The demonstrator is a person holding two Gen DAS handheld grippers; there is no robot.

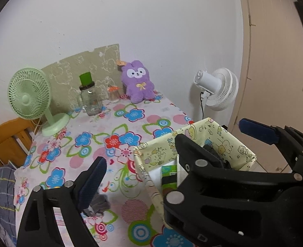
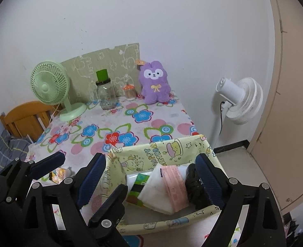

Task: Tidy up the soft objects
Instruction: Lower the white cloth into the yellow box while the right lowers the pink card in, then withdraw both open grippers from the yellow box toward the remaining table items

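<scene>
Both grippers, left (image 1: 171,142) and right (image 2: 151,175), spread wide above the bin (image 2: 172,151), holding nothing. Far off, plush (image 2: 155,82): light, squashy, best pinched mid-body.

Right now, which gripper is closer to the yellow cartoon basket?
Right. The right gripper hangs open over the basket, fingers either side of its contents; the left gripper is beside its left wall, above the tablecloth.
</scene>
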